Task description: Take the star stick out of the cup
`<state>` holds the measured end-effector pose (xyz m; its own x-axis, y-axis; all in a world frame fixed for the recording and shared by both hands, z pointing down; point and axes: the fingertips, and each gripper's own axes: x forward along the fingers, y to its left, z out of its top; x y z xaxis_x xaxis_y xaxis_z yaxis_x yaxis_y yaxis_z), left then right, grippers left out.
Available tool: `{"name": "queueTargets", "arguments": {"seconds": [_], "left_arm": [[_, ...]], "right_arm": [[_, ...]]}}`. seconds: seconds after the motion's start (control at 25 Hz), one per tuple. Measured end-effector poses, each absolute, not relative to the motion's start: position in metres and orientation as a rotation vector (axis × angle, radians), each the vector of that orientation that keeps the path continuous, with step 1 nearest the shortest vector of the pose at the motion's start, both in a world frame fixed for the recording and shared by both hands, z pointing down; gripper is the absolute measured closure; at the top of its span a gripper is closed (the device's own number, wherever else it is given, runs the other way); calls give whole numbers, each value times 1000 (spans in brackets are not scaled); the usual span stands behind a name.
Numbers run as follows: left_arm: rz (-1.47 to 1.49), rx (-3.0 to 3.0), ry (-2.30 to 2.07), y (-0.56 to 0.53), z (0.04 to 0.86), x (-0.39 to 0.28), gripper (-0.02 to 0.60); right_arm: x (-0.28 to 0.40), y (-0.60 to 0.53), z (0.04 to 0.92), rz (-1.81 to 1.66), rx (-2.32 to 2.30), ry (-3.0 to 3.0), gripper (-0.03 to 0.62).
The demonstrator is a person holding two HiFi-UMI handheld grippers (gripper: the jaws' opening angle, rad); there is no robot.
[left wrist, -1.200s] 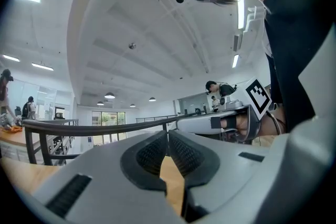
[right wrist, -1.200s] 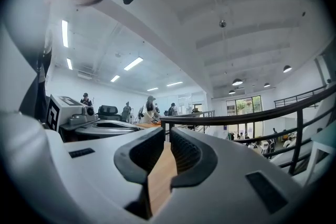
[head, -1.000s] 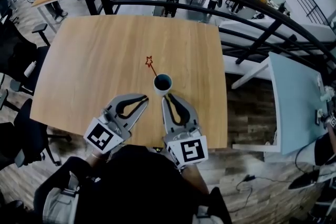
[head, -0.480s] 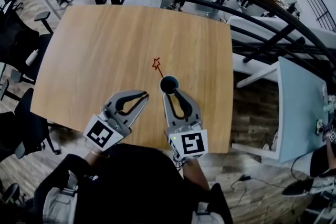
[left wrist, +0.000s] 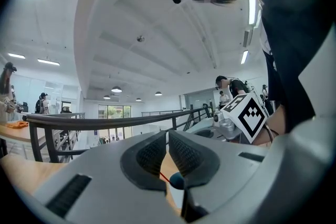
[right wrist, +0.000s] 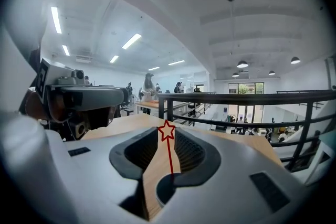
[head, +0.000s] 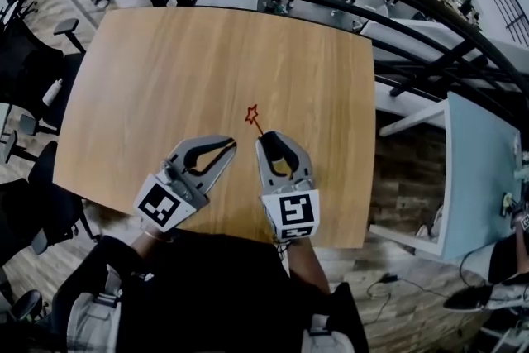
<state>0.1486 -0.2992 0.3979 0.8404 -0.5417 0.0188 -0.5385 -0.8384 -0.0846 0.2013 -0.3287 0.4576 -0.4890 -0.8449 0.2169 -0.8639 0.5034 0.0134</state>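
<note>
Right claw (head: 274, 138) has slid forward, spread around the cup (right wrist: 165, 187), star stick (head: 254, 115) between its tips; left claw (head: 232, 144) clenched.

Wooden table (head: 165, 70), black railing (right wrist: 252, 96), office chairs (head: 29, 70), ceiling strip lights (right wrist: 55, 19), plank floor (head: 405, 169)

Wood and plastic
Desk (head: 165, 78) is showing matt grained wood; right tongs (right wrist: 167, 136) are showing grey plastic, pads (right wrist: 191, 152) perhaps rubber.

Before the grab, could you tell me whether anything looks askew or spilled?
Nothing stands out. The stick leans in the cup, as a stick would; the cup stands between the open right tongs, nothing spilled.
</note>
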Motion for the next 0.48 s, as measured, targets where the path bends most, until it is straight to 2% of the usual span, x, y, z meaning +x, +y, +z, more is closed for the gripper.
{"name": "queueTargets", "arguments": {"seconds": [0.48], "left_arm": [[-92, -2969, 843, -321, 410, 142, 557]], "right_arm": [[188, -357, 498, 160, 1383, -2450, 488]]}}
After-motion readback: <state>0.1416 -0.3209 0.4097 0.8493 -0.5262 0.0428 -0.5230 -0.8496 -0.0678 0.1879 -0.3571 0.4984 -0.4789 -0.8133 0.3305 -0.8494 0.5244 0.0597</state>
